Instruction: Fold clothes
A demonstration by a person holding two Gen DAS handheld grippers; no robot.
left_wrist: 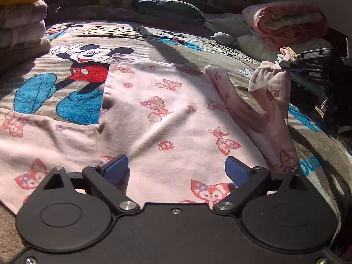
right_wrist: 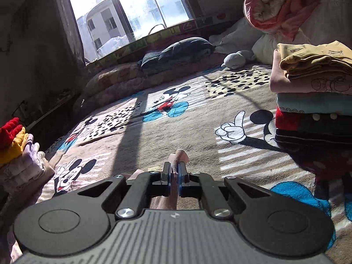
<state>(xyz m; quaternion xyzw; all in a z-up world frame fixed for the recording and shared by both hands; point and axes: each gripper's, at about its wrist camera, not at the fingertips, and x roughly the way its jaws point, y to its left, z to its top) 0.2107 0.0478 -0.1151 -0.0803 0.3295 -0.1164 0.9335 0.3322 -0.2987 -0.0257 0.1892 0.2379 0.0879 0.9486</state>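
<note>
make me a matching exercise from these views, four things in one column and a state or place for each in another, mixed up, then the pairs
Things:
1. left gripper
2. right gripper
3. pink garment
4. grey soft toy

States or places:
a. lies past the blanket's far edge, by the pillows
b. open, above the cloth
c. spread on the Mickey Mouse blanket, one sleeve lifted
d. shut on pink fabric

Pairs: 1-b, 2-d, 3-c, 4-a

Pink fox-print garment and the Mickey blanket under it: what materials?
Pink fox-print garment: looks like thin brushed cotton or flannel, matte; it drapes limply and creases softly. Mickey blanket: seems plush fleece or terry, with thick fuzzy pile visible in the blue and red patches.
</note>
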